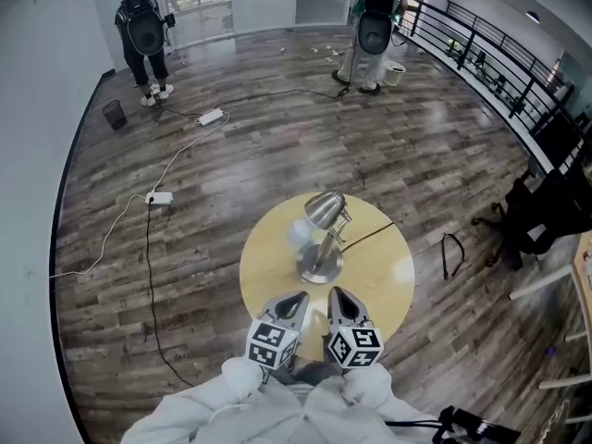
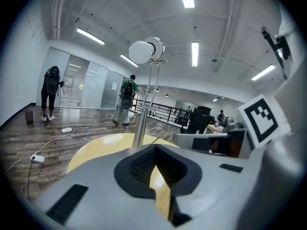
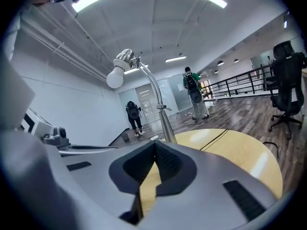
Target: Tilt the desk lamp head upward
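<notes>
A silver desk lamp (image 1: 321, 239) stands on the round yellow table (image 1: 388, 276), its base near the middle and its head (image 1: 324, 209) tipped down toward the far left. The lamp's cord runs off the table's right side. My left gripper (image 1: 299, 299) and right gripper (image 1: 335, 294) hover side by side over the table's near edge, short of the lamp base, both shut with nothing between the jaws. In the left gripper view the lamp head (image 2: 146, 50) rises on its stem ahead of the left gripper (image 2: 154, 148). The right gripper view shows the head (image 3: 120, 71) up left of the right gripper (image 3: 154, 145).
Wood floor surrounds the table. Cables and power strips (image 1: 159, 197) lie on the floor to the left. Two people with backpacks (image 1: 145, 35) (image 1: 374, 26) stand far off. A black office chair (image 1: 536, 215) and a railing (image 1: 481, 54) are on the right.
</notes>
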Demonstrator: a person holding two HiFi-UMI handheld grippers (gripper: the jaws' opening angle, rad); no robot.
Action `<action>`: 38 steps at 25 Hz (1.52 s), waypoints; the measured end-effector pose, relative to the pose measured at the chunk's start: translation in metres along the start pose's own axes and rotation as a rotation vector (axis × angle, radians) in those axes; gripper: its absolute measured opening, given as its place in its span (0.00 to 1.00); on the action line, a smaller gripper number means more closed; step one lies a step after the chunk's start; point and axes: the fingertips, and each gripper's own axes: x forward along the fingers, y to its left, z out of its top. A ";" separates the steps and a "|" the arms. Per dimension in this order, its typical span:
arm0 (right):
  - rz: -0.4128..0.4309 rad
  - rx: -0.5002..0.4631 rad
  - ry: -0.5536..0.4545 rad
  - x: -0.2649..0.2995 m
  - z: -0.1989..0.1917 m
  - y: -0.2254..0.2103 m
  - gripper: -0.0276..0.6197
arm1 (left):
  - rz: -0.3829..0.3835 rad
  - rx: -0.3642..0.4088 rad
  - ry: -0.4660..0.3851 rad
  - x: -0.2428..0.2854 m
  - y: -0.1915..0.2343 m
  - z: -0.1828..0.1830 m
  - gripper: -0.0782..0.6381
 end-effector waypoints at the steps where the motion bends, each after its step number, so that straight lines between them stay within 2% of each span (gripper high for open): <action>1: -0.010 -0.004 0.006 -0.002 0.000 -0.003 0.06 | 0.005 0.001 0.001 -0.001 -0.001 -0.001 0.11; 5: -0.071 0.012 0.055 -0.018 -0.005 -0.017 0.06 | 0.054 -0.002 -0.003 -0.007 -0.001 0.000 0.11; 8: -0.097 0.021 0.034 -0.032 -0.003 -0.022 0.06 | 0.089 0.002 -0.033 -0.016 -0.002 0.008 0.11; 13: -0.129 0.028 0.031 -0.055 -0.010 -0.014 0.06 | 0.100 0.015 -0.045 -0.032 -0.007 0.013 0.11; 20: -0.161 0.013 0.020 -0.083 -0.020 0.025 0.06 | 0.049 0.051 -0.049 -0.078 -0.016 0.005 0.11; 26: -0.170 0.043 0.018 -0.115 -0.047 0.066 0.06 | 0.008 0.146 -0.042 -0.124 -0.036 -0.015 0.11; 32: -0.193 0.059 0.016 -0.149 -0.067 0.097 0.06 | -0.015 0.125 -0.039 -0.167 -0.051 -0.034 0.11; 38: -0.177 0.030 0.020 -0.166 -0.072 0.110 0.06 | 0.000 0.095 -0.039 -0.180 -0.057 -0.043 0.11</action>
